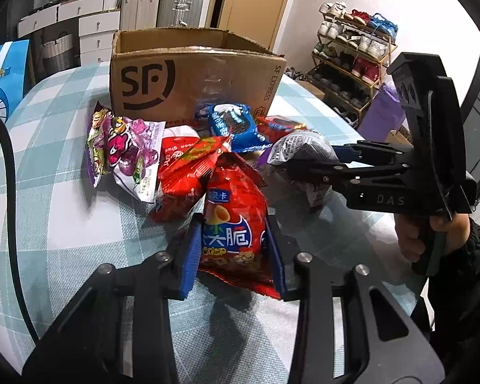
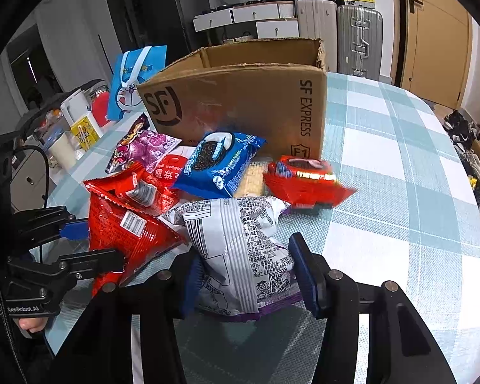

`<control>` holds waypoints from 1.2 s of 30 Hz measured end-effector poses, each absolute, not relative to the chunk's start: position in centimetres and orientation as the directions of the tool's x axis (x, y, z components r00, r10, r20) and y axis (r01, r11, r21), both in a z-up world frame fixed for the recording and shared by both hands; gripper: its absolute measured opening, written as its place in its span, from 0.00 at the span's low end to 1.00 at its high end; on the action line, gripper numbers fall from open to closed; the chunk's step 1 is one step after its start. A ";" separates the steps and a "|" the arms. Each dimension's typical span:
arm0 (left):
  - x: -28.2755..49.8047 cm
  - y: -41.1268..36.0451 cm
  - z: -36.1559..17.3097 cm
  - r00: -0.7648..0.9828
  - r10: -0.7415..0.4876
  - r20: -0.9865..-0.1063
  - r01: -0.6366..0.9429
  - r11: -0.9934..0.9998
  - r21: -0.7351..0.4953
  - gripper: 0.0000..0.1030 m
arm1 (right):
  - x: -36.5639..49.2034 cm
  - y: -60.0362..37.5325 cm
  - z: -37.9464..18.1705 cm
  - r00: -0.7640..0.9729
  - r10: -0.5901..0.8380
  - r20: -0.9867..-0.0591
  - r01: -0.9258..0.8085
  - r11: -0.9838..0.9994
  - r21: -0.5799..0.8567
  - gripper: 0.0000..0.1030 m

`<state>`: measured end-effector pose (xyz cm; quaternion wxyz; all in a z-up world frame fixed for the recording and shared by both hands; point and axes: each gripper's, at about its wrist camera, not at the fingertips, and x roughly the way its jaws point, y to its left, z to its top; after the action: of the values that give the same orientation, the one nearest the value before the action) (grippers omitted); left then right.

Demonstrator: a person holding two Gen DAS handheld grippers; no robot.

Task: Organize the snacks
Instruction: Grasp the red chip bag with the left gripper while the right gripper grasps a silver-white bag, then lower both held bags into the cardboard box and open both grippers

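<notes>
A round table (image 1: pixel 64 102) in woven teal-and-white plaid cloth fills both views, with hard-shell suitcases (image 1: pixel 180 6) against the far wall. Only my left camera catches the wire shoe rack (image 1: pixel 352 54) on the right; only my right camera shows the blue cartoon gift bag (image 2: pixel 134 80) whole, with jars beside it.

Biggest on the table: the corrugated SF Express box (image 1: pixel 195 76), open-topped, its edges ragged. The snack heap sits right against its front wall. There's a purple-and-white glossy pouch (image 1: pixel 128 153), a blue cookie pack (image 2: pixel 219 163) lying over others, and a small red foil pack (image 2: pixel 304 179) at the heap's right edge, blurred in the right view.

My left gripper (image 1: pixel 233 249) is clamped on the crinkly red crisp bag (image 1: pixel 232 211), blue pads pressing both sides; the left view shows its printed front, the right view its barcode back.

My right gripper (image 2: pixel 246 275) pinches the white-and-purple bag (image 2: pixel 240 243), puffy, its fine-print back facing my camera; from the left view it's just a silver-grey bulge.
</notes>
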<state>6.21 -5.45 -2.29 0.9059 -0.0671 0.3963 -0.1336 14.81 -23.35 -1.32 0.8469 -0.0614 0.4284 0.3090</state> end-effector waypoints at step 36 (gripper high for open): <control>4.9 -2.2 5.3 0.801 -0.241 -0.548 0.121 0.961 -0.247 0.31 | 13.3 -25.9 5.7 0.582 0.548 -0.601 -0.546 0.811 0.211 0.50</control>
<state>4.88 -2.22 5.26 0.9436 -0.1003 0.3006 -0.0960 13.32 -25.90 5.73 0.8895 0.0015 0.3383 0.3073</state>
